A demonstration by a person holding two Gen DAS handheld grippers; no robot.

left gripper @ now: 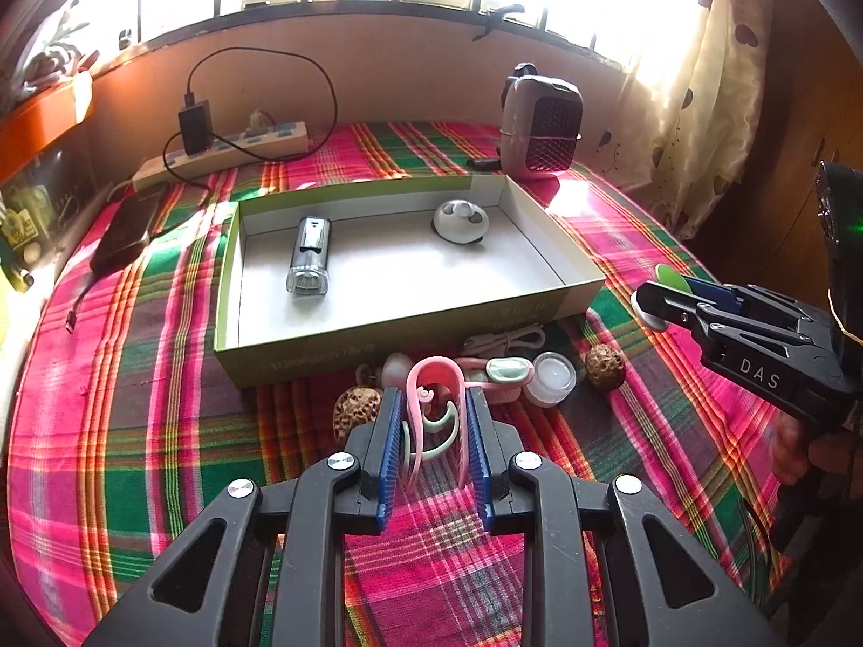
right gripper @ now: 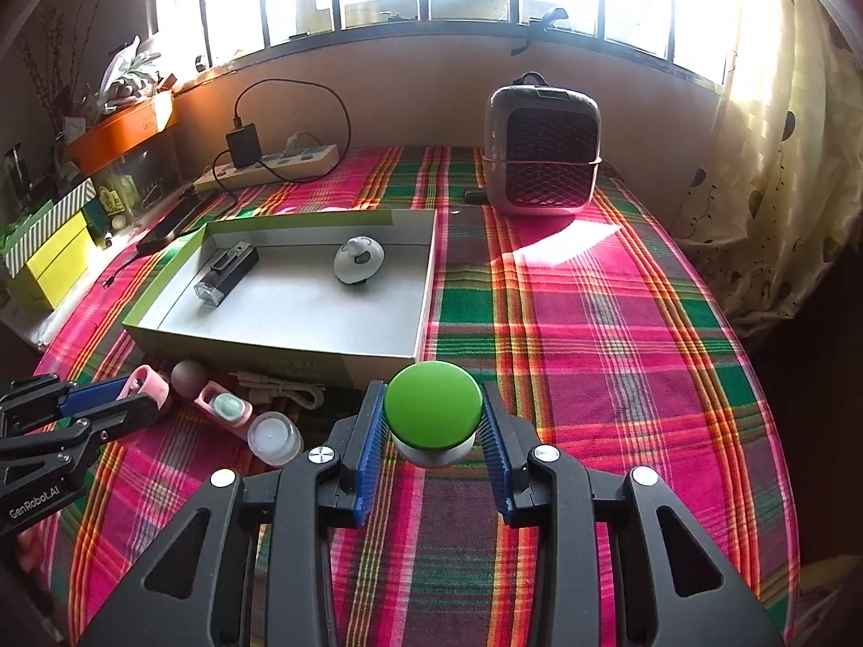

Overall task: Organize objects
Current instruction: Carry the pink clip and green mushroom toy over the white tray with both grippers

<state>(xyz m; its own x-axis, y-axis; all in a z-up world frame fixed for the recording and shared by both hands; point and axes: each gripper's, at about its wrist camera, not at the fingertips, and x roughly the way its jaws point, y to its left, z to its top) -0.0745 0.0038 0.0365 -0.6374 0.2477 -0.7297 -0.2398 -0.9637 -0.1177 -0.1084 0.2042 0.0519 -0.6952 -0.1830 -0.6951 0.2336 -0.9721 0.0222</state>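
While the left gripper (left gripper: 434,434) sits low over the plaid cloth (left gripper: 135,431), its blue pads are clamped on a pink looped earhook piece (left gripper: 431,377), which stands between them with a pale green hook (left gripper: 439,431) tucked inside the loop. Just off the left finger's tip lies a wrinkled brown nut (left gripper: 353,412), and a round pinkish ball (left gripper: 396,366) sits just beyond that fingertip. Ahead of the fingers, the open cardboard box (left gripper: 388,339) holds a silver flashlight (left gripper: 308,256) toward its left and a white round gadget (left gripper: 461,221) toward its far right corner. Past the right fingertip sit a pink case with a mint insert (left gripper: 507,372), a clear lidded jar (left gripper: 550,377) touching it, a coiled white cable (left gripper: 504,339) against the box wall, and a second brown nut (left gripper: 605,366) further right.

Over on the right, the right gripper (right gripper: 434,426) has its fingers closed on a green-capped white jar (right gripper: 434,404), squeezed at its sides, raised above the cloth just short of the box's near right corner. Well beyond its fingers stands a grey mesh-fronted heater (right gripper: 542,156), and far off to the left by the wall lies a white power strip (right gripper: 275,167).
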